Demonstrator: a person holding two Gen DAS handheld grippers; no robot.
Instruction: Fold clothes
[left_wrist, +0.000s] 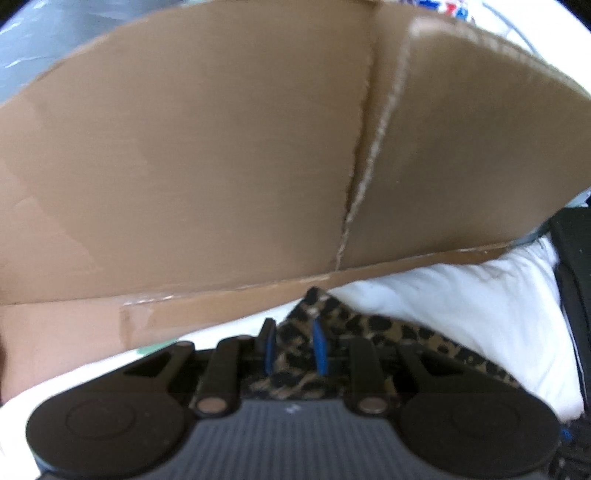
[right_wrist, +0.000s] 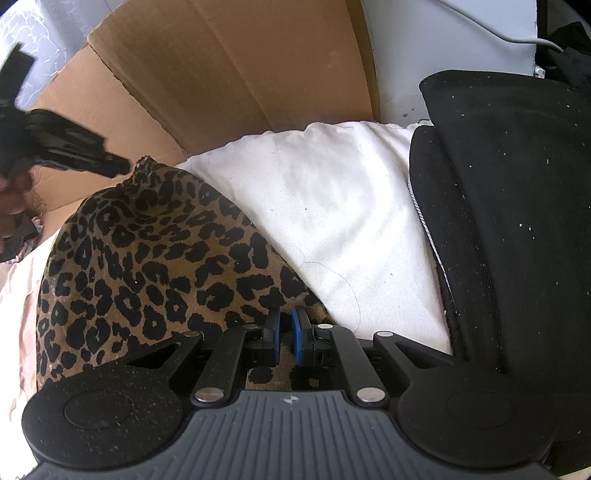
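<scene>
We had the leopard-print garment (right_wrist: 147, 258) lying across a white cushion (right_wrist: 332, 221), with a cardboard box (left_wrist: 184, 147) standing close behind it and a black padded item (right_wrist: 509, 221) just beside the cushion on the right. Our right claw (right_wrist: 285, 334) had its blue pads nearly pressed together, pinching the near edge of the print cloth. Our left claw (left_wrist: 293, 347) stood a little wider, its pads on either side of a raised corner of the same cloth; we judged it to be gripping that fold, though the blur in the left wrist view made the contact hard to confirm. The main risk, as we saw it, was the left hold: so small a bite on a peaked corner could slip out if that hand pulled up or away, and the corner would drop back crumpled. The box wall rose so near the left claw that a lift or a sweep toward it could knock the cardboard or trap the cloth against it. If the two claws drew apart unevenly, the cloth could skew, and the fold would land crooked on the soft, uneven cushion.
</scene>
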